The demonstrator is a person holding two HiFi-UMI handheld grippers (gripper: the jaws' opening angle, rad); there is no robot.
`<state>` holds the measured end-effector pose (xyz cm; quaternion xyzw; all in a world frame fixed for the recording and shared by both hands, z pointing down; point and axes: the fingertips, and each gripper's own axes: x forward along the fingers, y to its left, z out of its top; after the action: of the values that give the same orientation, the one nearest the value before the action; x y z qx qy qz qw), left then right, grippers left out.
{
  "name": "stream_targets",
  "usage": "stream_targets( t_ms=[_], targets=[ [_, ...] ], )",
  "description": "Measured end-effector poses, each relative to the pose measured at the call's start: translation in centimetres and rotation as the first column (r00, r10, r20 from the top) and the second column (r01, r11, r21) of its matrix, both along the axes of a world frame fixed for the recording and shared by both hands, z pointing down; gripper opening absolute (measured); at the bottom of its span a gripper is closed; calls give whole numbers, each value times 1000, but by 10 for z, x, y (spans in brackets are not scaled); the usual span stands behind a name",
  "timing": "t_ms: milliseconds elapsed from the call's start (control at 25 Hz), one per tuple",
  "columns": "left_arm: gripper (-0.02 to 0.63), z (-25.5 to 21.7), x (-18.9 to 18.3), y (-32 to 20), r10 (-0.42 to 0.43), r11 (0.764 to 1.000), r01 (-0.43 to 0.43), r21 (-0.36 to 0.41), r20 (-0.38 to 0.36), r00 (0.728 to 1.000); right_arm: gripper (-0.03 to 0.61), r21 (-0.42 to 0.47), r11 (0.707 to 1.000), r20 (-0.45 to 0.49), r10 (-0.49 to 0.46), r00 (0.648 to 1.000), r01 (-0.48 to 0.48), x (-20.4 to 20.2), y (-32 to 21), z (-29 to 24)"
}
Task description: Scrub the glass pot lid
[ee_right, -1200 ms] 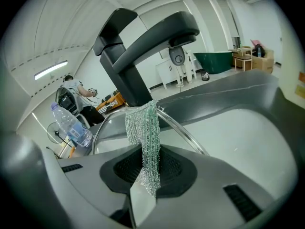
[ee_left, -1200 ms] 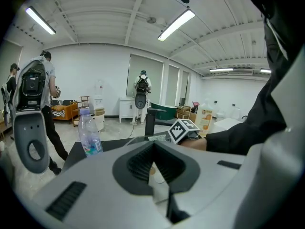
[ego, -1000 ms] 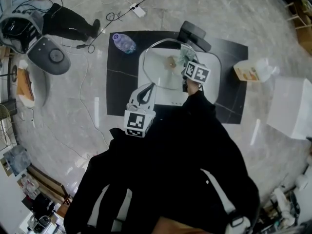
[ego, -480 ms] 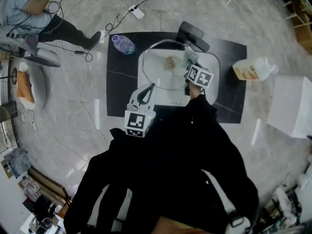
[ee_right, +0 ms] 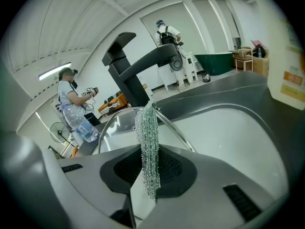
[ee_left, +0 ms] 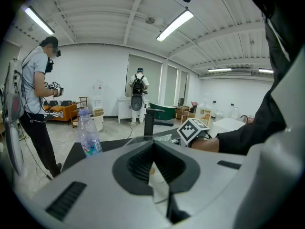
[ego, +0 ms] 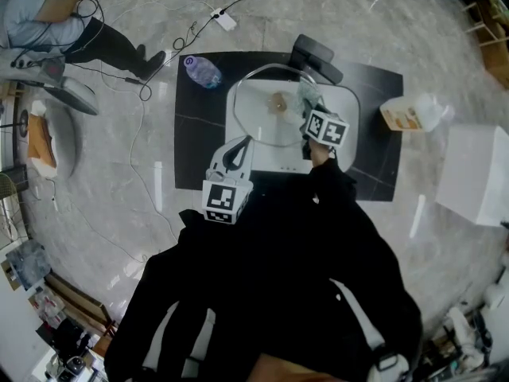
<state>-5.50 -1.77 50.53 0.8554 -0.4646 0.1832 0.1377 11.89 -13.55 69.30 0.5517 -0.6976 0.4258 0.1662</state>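
**Right claw [ee_right: 147,168] pinches a silver-green mesh scourer [ee_right: 147,137] at the round glass pot lid [ego: 258,114]**

Its own view shows the jaws shut tight on the scourer, which stands upright out of them. The lid's steel rim arcs just behind, below the black angular tap [ee_right: 138,66]. Only the left gripper view shows the left claw [ee_left: 153,162]: its jaws are closed to a sliver on the lid's near rim, and the tan knob [ee_left: 149,171] shows in the gap. The head view alone gives the layout. The lid leans in the white rectangular sink [ego: 343,106], which is set in a black surface [ego: 199,153]. A clear plastic water bottle [ego: 202,70] lies at the far left corner. Against half a second ago, the right claw has slid slightly towards the person, while the left claw and lid have stayed put.
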Motion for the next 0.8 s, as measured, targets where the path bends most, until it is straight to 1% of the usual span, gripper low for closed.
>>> stream_targets(
  t_ms=[160, 360, 520, 680, 800],
  targets=[
    [-6, 0, -4, 2, -12, 1000, 12, -3, -3, 1000, 66, 15, 1000, 24, -22, 999, 21, -15, -1, -4],
    [-6, 2, -5, 3, -23, 1000, 23, -8, -4, 1000, 66, 28, 995, 59, -92, 994, 91, -54, -4, -9],
    [-6, 3, -10, 3, -39, 999, 39, -10, -4, 999, 66, 29, 992, 84, -125, 989, 123, -82, -6, -10],
    [-6, 5, -16, 4, -58, 998, 58, -16, -2, 998, 66, 41, 985, 116, -173, 978, 170, -112, -8, -11],
    [-6, 8, -18, 5, -64, 998, 64, -22, 3, 998, 66, 30, 976, 135, -219, 966, 217, -134, -5, -4]
  ],
)
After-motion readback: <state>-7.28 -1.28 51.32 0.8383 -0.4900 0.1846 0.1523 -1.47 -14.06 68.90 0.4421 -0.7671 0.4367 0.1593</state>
